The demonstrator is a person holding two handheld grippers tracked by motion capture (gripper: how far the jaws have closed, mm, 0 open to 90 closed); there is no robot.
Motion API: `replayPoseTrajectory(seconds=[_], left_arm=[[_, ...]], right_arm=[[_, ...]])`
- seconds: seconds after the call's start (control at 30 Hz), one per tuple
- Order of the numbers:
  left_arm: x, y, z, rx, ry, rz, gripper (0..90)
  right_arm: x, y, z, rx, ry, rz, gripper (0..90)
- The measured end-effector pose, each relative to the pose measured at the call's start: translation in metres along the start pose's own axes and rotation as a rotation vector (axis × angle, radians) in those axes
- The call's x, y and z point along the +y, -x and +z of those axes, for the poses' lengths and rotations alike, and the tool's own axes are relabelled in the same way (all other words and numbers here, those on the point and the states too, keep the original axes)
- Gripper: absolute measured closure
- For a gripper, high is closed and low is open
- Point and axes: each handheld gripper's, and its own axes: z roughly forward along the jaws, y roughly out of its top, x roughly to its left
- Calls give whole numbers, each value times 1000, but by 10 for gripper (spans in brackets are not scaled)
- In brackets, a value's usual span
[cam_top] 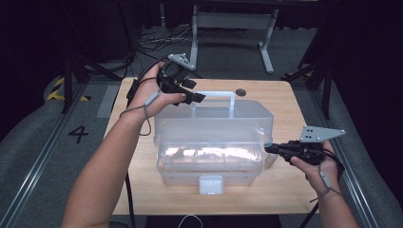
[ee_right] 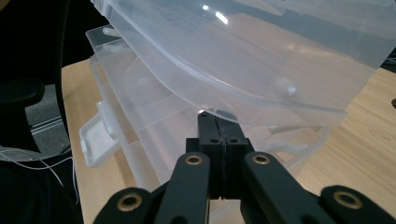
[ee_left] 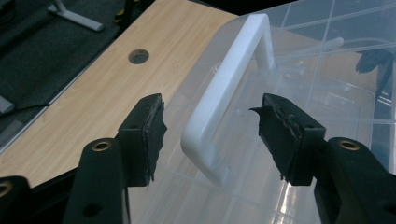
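Wooden table (cam_top: 285,185); box (cam_top: 209,161) contents blurred.

One clear plastic box (cam_top: 209,156), one white handle (cam_top: 212,96), one white latch (cam_top: 211,184), one table (cam_top: 285,185), two tongs: left (cam_top: 198,98), right (cam_top: 269,148).

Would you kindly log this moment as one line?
left gripper: open, astride white handle | right gripper: shut, at lid edge | clear box: lid raised
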Motion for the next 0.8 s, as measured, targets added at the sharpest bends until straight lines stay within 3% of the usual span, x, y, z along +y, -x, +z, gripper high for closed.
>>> replayPoseTrajectory(seconds=[0.23, 0.53, 0.8], left_arm=[[-3, 9, -27, 27, 65, -14, 437], [-8, 25, -48, 27, 92, -8, 476], [-18, 28, -59, 32, 87, -14, 489]], right_arm=[[6, 2, 2, -6, 3, -3, 900], [12, 5, 2, -16, 11, 6, 900], [17, 7, 2, -36, 21, 15, 900]])
